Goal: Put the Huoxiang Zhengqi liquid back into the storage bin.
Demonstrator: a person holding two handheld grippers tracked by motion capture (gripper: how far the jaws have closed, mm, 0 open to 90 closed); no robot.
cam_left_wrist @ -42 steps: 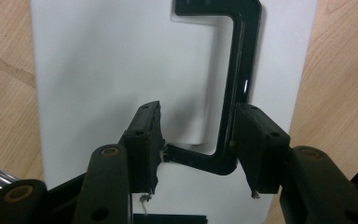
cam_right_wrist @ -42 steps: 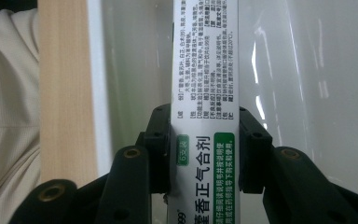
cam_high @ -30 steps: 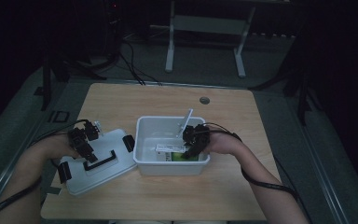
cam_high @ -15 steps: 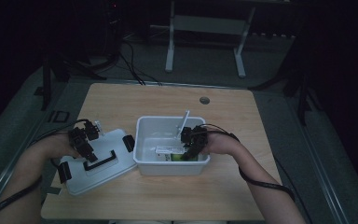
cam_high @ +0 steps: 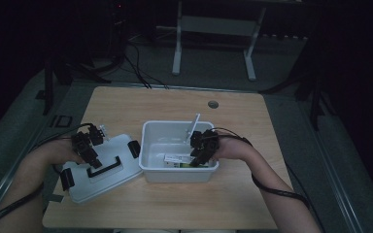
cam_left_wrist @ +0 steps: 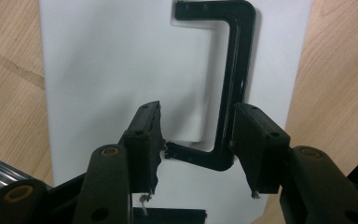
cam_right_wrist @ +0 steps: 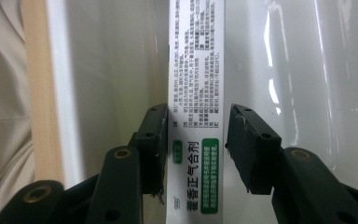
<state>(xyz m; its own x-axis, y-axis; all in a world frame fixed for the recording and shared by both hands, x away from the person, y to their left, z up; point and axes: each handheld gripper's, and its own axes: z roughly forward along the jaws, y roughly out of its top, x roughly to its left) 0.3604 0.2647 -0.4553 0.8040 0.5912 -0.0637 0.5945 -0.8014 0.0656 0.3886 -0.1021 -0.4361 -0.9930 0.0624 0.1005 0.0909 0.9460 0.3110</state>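
Left gripper (cam_left_wrist: 198,140) sits over the white lid (cam_left_wrist: 121,70) on the wooden table (cam_high: 252,111), jaws wide apart and straddling one corner of the lid's black handle (cam_left_wrist: 230,84): the handle's long bar runs just inside the right jaw and on ahead of it, nothing clamped. Right gripper (cam_right_wrist: 196,140) is down inside the white bin (cam_high: 160,133), jaws parted around a narrow white box with green labels (cam_right_wrist: 196,70) lying on the bin floor; left jaw touches or nearly touches the box edge, right jaw shows a small gap, so not gripped. Box runs straight ahead between the jaws, bin wall just off to the left.
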